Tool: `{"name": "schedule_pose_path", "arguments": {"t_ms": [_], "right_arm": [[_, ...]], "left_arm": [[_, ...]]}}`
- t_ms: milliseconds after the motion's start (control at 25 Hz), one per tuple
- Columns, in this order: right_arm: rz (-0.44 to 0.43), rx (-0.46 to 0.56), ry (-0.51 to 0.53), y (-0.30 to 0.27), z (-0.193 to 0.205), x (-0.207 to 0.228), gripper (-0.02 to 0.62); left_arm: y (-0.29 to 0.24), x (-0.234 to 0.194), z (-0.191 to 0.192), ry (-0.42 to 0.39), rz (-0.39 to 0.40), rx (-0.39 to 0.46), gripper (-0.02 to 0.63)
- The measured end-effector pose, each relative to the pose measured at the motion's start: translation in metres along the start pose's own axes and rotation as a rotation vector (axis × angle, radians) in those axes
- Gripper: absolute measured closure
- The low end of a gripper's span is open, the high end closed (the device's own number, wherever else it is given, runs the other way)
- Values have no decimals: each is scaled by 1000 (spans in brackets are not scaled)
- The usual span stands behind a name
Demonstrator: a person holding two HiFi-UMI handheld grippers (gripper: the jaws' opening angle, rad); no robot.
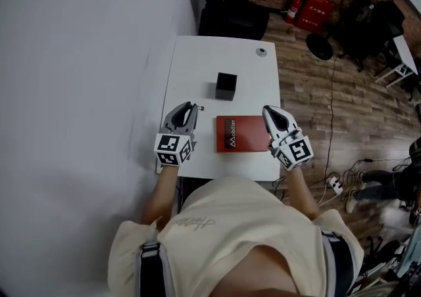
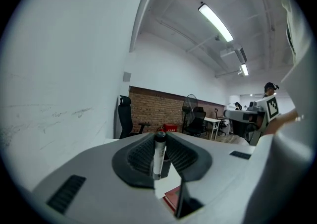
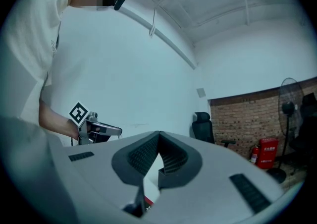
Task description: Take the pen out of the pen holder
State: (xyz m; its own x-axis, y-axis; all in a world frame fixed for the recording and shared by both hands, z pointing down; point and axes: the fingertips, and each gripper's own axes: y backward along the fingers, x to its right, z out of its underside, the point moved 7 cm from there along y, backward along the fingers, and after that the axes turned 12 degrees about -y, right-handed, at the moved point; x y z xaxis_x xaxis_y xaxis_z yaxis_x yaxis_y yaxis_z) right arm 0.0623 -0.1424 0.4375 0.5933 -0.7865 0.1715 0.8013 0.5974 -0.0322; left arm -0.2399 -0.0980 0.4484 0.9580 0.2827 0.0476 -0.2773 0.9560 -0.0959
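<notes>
The black cube pen holder point(image 1: 225, 85) stands mid-table on the white table point(image 1: 191, 59). My left gripper point(image 1: 191, 106) hovers at the near left of the table, short of the holder. In the left gripper view it point(image 2: 159, 138) is shut on a pen point(image 2: 158, 154) with a white barrel and a black end, upright between the pads. My right gripper point(image 1: 268, 112) is at the near right, over the right edge of a red book point(image 1: 242, 133). Its jaws point(image 3: 159, 134) are shut, tips touching, with nothing between them. The left gripper point(image 3: 94, 130) shows at the left of the right gripper view.
The red book lies flat between the grippers, near the table's front edge. A small round grey object point(image 1: 262, 52) sits at the far right corner. A black office chair point(image 1: 227, 10) stands behind the table, a white wall point(image 1: 79, 92) runs along the left, and a fan point(image 1: 358, 6) stands at right.
</notes>
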Motion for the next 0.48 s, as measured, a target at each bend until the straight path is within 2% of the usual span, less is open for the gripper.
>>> {"name": "schedule_pose_path", "arguments": {"t_ms": [280, 480], "right_arm": [[6, -16, 2, 5, 3, -2, 588], [14, -23, -9, 9, 7, -1, 588]], "left_arm": [[0, 8, 2, 20, 24, 8, 524], [-4, 5, 9, 77, 24, 3, 525]]}}
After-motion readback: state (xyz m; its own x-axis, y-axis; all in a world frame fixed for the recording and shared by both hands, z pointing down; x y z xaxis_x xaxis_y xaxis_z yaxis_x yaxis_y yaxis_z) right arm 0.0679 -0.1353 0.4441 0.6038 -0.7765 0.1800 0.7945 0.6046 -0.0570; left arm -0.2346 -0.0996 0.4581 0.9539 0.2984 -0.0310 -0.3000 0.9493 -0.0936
